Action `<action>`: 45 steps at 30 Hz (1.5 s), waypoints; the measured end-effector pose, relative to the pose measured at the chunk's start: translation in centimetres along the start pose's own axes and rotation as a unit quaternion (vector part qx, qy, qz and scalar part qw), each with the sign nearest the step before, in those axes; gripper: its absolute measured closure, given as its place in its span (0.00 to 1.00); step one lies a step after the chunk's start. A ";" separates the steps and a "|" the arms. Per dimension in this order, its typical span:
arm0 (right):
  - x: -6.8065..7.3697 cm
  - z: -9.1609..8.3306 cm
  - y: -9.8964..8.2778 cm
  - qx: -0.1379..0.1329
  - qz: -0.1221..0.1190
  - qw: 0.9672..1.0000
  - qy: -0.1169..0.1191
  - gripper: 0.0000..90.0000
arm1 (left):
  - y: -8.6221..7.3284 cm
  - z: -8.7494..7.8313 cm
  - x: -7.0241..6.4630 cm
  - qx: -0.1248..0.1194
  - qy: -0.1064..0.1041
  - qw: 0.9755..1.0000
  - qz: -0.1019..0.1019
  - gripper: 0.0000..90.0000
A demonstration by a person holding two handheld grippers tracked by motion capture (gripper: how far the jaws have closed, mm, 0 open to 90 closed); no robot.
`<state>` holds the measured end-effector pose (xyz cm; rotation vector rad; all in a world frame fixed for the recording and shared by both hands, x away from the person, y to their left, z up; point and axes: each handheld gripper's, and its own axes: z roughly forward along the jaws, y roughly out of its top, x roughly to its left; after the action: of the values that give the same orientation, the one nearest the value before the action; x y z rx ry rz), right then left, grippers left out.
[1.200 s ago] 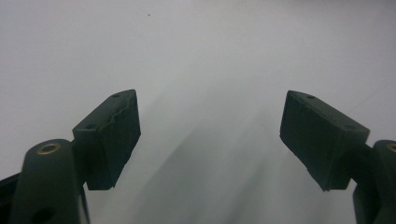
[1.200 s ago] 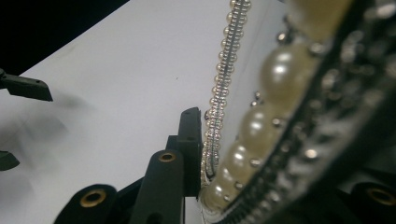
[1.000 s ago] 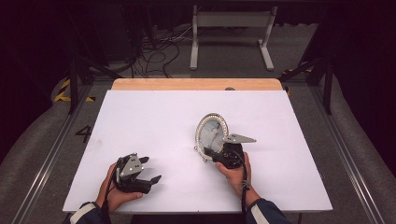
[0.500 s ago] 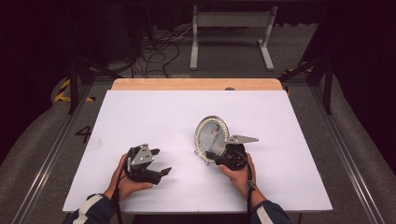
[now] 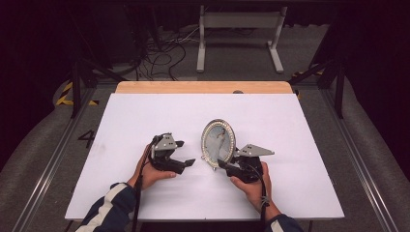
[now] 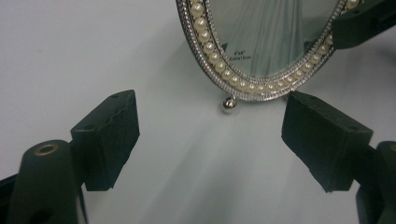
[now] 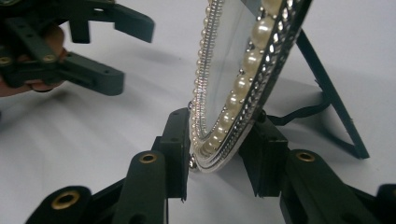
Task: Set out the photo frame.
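Oval pearl-rimmed frame (image 5: 218, 142) standing upright near the middle of the white tabletop (image 5: 290, 125), easel leg (image 7: 327, 88) behind. Right hand-held gripper (image 5: 225, 165) clamps the frame's lower rim between both jaws. Left hand-held gripper (image 5: 186, 153) lies just left of the frame, jaws spread and empty, aimed at the frame's lower edge and ball foot (image 6: 229, 103)

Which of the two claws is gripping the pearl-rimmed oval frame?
The right claw, shut on the oval frame at its lower rim. The left claw is open, apart from it.
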<state>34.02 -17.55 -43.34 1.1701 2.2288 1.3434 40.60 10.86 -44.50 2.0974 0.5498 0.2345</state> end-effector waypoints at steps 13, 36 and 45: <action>0.4 -2.2 -0.3 -0.035 -0.017 0.999 -0.037 0.81 | 2.4 3.8 0.7 -0.020 -0.029 0.999 -0.007 0.25; 1.0 -3.3 0.3 -0.090 -0.017 0.993 -0.073 0.84 | 2.8 4.0 0.6 -0.030 -0.045 0.998 -0.013 0.50; 0.4 -3.2 0.3 -0.086 -0.003 0.994 -0.064 0.86 | 2.8 3.6 0.6 -0.024 -0.050 0.998 -0.004 0.61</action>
<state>31.97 -19.09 -41.37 1.1516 1.9835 1.3856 43.29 7.17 -44.23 2.0475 0.4883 0.1373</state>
